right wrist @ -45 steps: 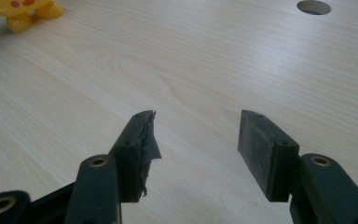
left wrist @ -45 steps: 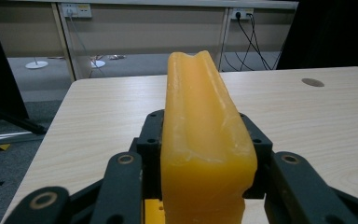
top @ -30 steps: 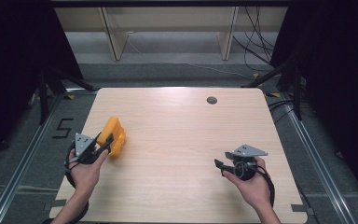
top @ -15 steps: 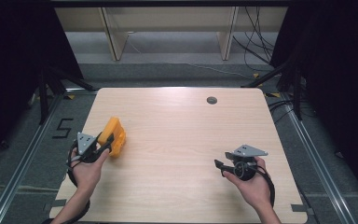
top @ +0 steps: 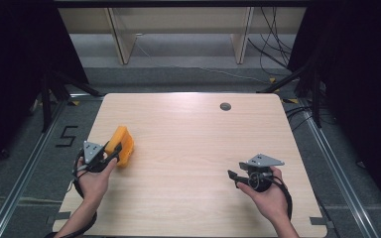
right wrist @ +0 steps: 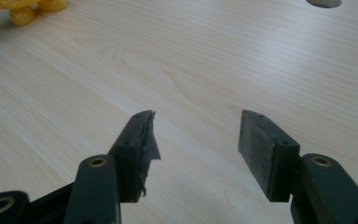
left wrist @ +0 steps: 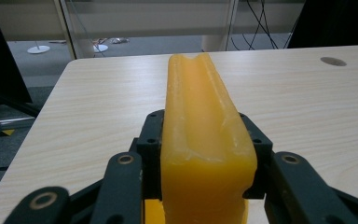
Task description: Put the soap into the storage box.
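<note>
Yellow block (left wrist: 204, 140) clamped between left claw (left wrist: 205, 154) jaws, near table's (top: 188, 198) left edge

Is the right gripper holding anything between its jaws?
No. In the right gripper view the right gripper stands open, with bare table showing between its jaws.

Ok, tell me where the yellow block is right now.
In the high view the yellow block sits on the left side of the wooden table, clamped between the jaws of the left gripper; the open right gripper is far across the table.

left hand-held gripper (top: 113, 152): black jaws, brass pivot screws | grey three-cornered plate | black cable
</note>
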`<move>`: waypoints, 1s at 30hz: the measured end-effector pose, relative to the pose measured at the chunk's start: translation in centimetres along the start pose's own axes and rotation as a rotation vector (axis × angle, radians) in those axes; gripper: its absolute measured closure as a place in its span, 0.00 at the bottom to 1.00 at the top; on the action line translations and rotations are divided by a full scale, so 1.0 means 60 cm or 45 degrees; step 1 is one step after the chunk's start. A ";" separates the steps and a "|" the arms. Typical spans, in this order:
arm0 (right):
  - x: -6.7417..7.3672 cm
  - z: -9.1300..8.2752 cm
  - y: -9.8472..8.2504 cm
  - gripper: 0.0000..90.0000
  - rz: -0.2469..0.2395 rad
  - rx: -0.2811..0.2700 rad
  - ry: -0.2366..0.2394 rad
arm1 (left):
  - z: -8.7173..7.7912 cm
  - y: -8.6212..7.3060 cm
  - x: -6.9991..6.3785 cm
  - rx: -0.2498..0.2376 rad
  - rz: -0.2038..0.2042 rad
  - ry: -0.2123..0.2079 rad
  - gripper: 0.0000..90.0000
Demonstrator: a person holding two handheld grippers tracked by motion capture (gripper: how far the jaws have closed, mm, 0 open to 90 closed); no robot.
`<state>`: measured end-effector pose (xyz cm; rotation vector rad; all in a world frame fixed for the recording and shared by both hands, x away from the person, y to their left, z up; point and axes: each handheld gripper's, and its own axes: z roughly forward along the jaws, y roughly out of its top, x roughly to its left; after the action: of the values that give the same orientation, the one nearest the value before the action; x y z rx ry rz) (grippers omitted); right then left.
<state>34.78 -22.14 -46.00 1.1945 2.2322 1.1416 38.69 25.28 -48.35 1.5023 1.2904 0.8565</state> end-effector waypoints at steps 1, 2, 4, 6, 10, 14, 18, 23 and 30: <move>0.000 0.000 0.000 0.51 -0.003 -0.001 0.000 | 0.001 -0.002 0.000 0.004 -0.007 -0.001 0.67; 0.000 0.000 0.000 0.51 0.001 0.002 0.000 | 0.002 -0.003 0.000 0.011 -0.006 0.000 0.67; 0.000 0.000 0.000 0.51 0.001 0.004 0.000 | 0.003 -0.003 0.000 0.012 -0.009 0.004 0.67; 0.000 0.000 -0.001 0.51 -0.007 0.002 -0.001 | 0.004 -0.004 0.001 0.015 -0.008 0.004 0.67; 0.001 0.002 -0.001 0.51 -0.006 -0.002 0.001 | 0.006 -0.007 0.003 0.038 -0.024 0.004 0.67; 0.000 0.002 -0.001 0.51 -0.006 -0.003 0.001 | 0.009 -0.008 0.005 0.036 -0.041 0.002 0.67; 0.002 0.002 -0.001 0.51 0.003 0.005 0.007 | 0.010 -0.009 0.006 0.039 -0.049 -0.005 0.67; 0.002 0.002 -0.001 0.51 -0.001 0.010 0.005 | 0.011 -0.009 0.006 0.031 -0.043 -0.009 0.66; 0.002 0.001 -0.001 0.51 -0.007 0.007 0.005 | 0.009 -0.008 0.003 0.064 -0.054 -0.036 0.54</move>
<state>34.70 -22.01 -46.08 1.1879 2.2415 1.1377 39.05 25.34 -49.00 1.5161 1.3267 0.7782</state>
